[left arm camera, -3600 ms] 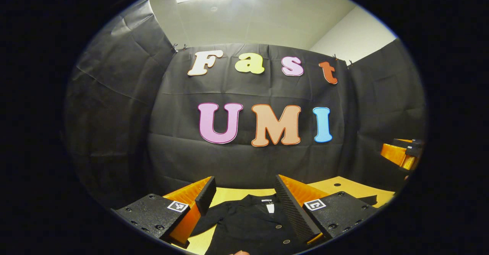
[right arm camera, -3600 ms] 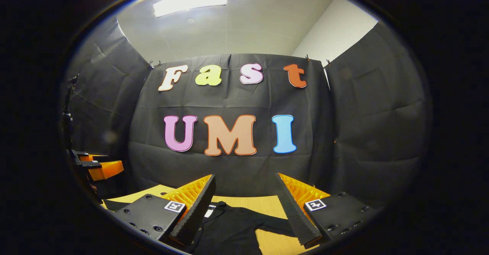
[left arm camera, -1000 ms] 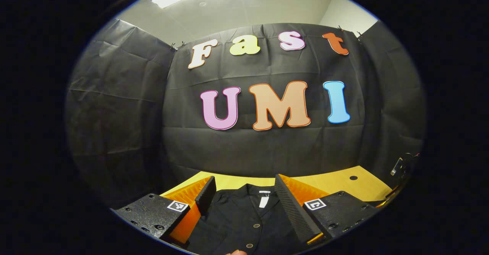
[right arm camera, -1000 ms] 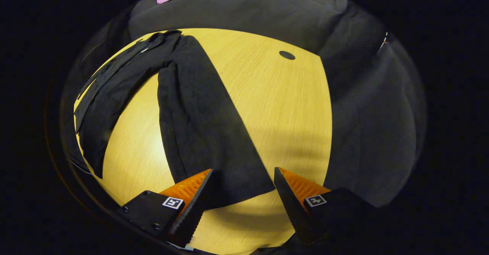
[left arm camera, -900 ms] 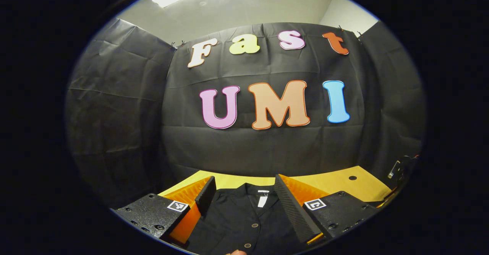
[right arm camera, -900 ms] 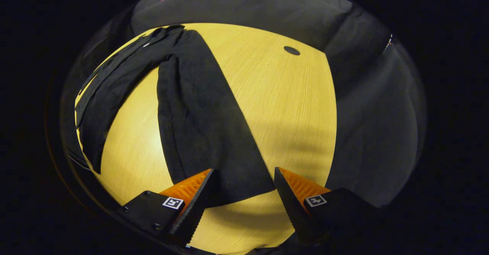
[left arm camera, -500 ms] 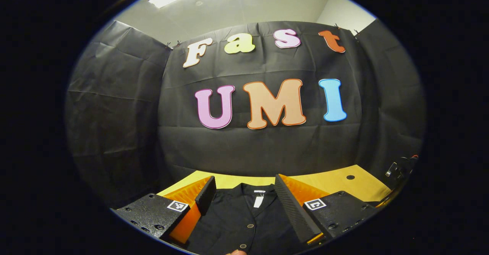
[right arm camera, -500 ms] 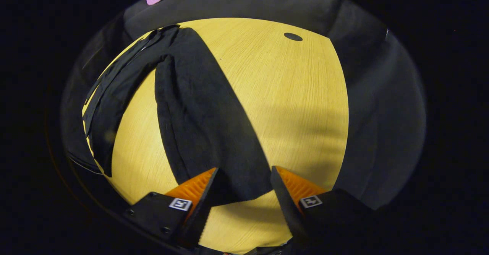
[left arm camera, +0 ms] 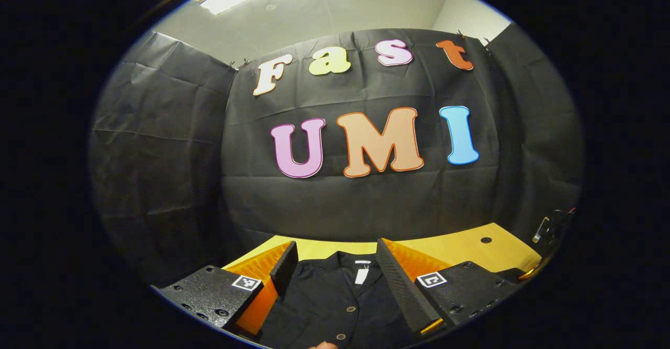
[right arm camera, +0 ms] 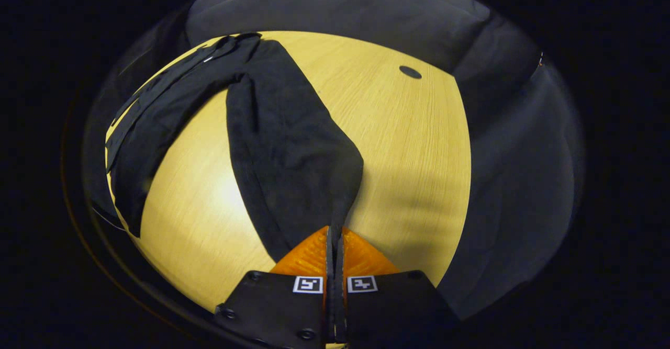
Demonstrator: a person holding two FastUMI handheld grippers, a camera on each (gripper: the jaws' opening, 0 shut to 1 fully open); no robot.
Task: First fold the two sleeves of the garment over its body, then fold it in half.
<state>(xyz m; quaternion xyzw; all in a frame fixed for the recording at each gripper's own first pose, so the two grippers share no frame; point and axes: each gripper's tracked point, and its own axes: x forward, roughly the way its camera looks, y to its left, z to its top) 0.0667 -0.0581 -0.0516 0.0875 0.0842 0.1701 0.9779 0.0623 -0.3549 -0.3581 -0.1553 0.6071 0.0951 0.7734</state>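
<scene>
Left gripper view: left gripper (left arm camera: 335, 265) fingers spread wide, nothing between the pads, held above the black button-front garment (left arm camera: 335, 307) spread on the yellow wood-grain table (left arm camera: 460, 249). Collar sits between the two fingers, with a small white neck tag (left arm camera: 360, 274) under it; print on it too small to read. Two round buttons (left arm camera: 351, 311) run down the placket below the tag. Each finger base carries a square black-and-white marker (left arm camera: 431, 280), no legible text. A fingertip of the person (left arm camera: 324, 345) pokes in at the bottom edge. Right gripper view: right gripper (right arm camera: 335, 234) fingers closed together, pinching the cuff end of the garment's black sleeve (right arm camera: 288, 145); cloth gathers to a point right at the fingertips. From there the sleeve fans out wide and runs up across the table to the shoulder, where it joins the garment body lying along the left edge of the tabletop. Dark round hole in the table (right arm camera: 410, 71) sits well off to the right of the sleeve.
</scene>
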